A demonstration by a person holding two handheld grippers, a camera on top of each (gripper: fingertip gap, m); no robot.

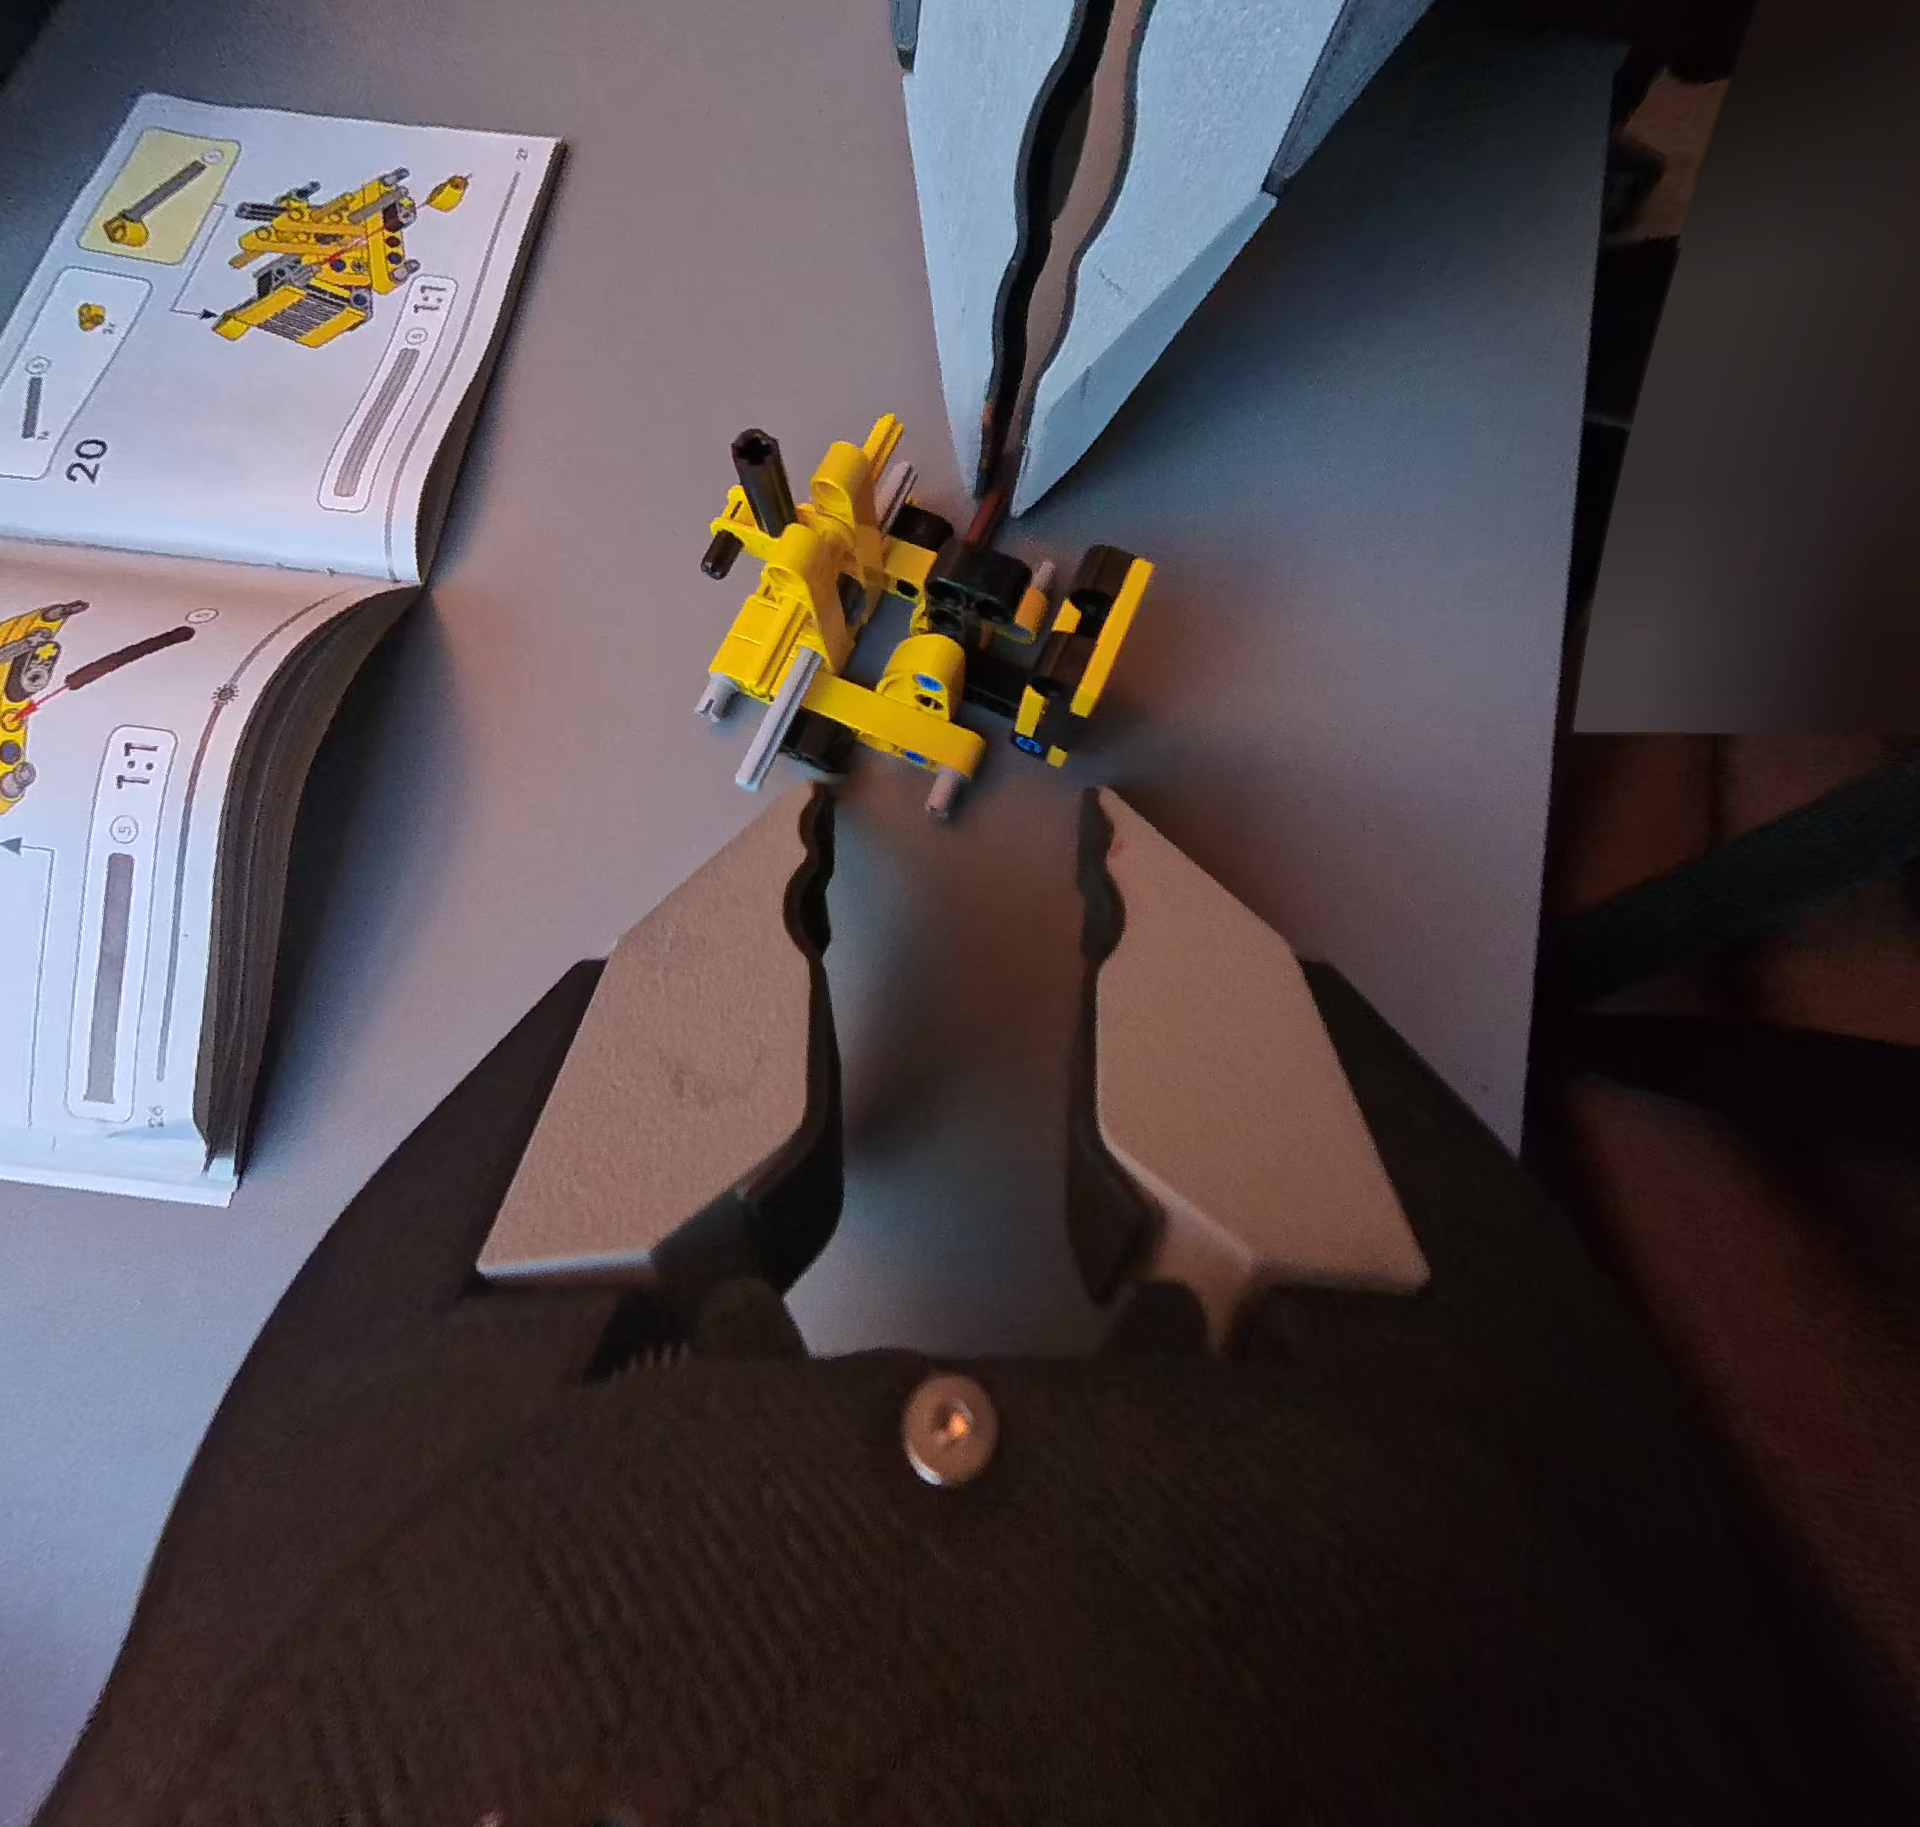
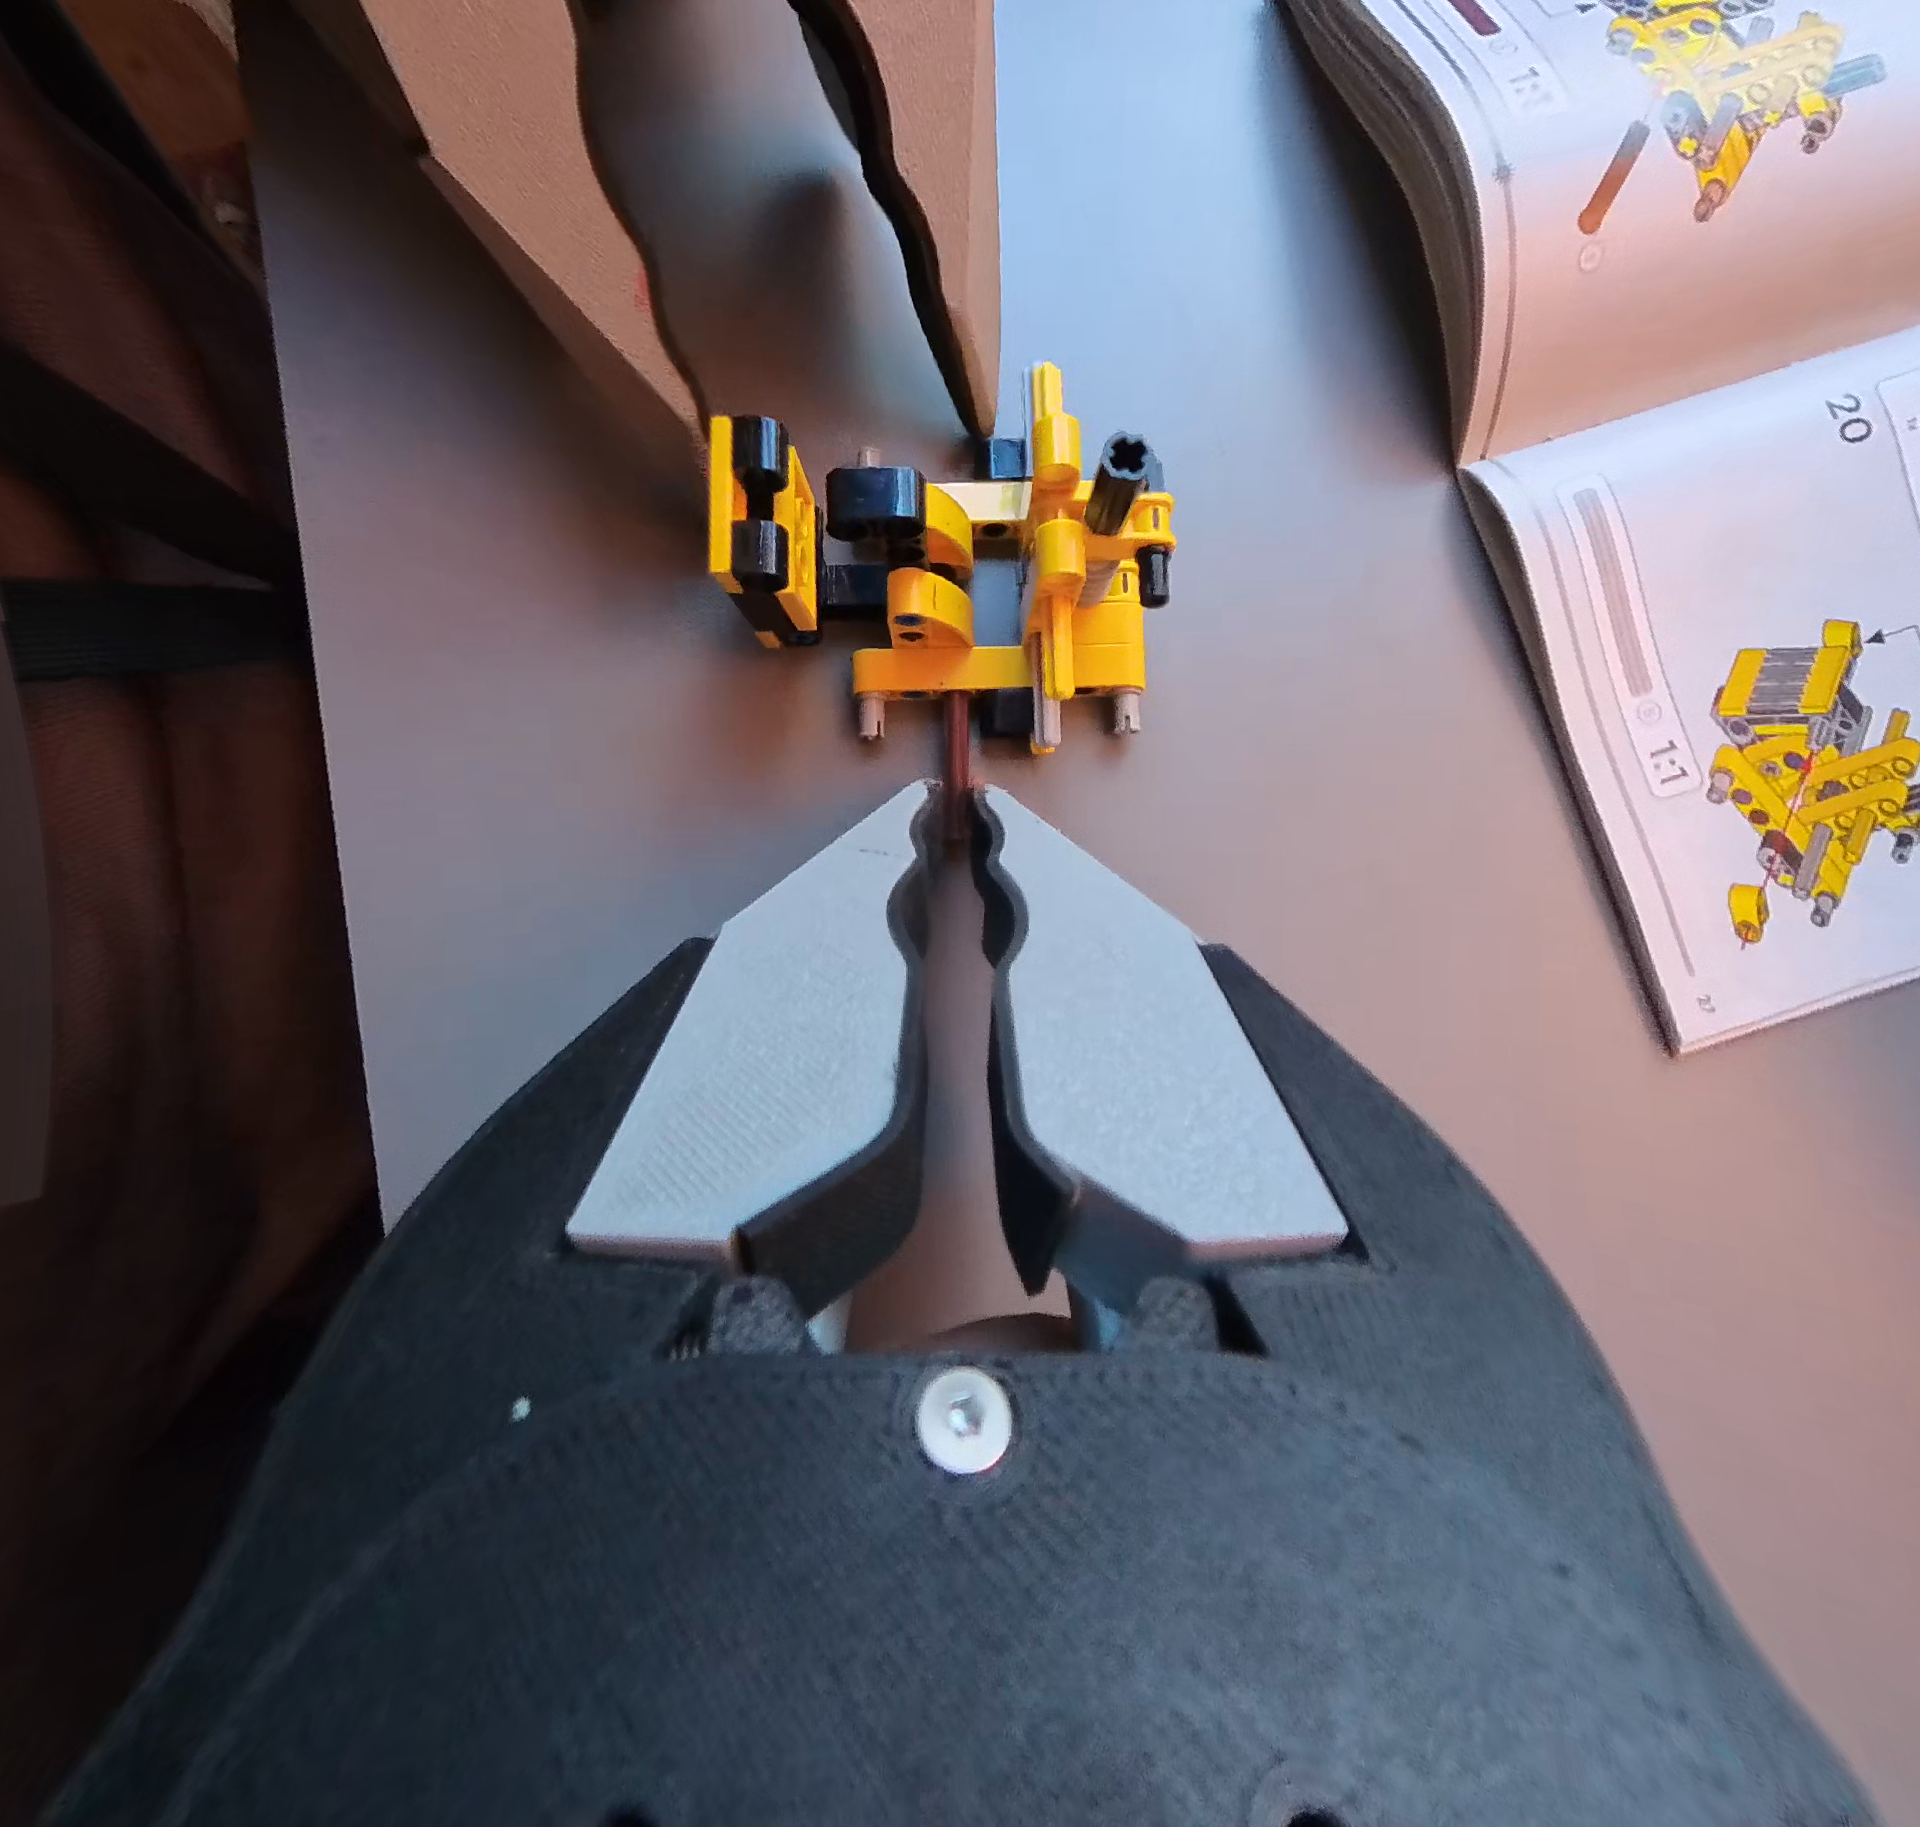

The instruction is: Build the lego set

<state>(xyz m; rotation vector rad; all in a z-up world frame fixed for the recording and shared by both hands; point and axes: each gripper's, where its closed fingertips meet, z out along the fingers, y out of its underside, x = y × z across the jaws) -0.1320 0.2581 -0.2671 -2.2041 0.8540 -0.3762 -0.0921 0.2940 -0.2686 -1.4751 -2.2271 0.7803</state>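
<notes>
While the left gripper (image 1: 951,801) gapes, the right gripper (image 2: 954,790) pinches a brown axle (image 2: 956,738).

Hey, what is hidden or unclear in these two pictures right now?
- Thin brown axle: right wrist view, its far end vanishes inside the yellow and black lego model; its rear is covered by the right tongs.
- Open instruction booklet: left wrist view, the left edge cuts its pages.
- Left tongs: open; contact with the model unclear.

A yellow-and-black model (image 2: 935,572) was set on the table at frame centre; a brown axle (image 2: 956,775) was lodged in its near side.
</notes>
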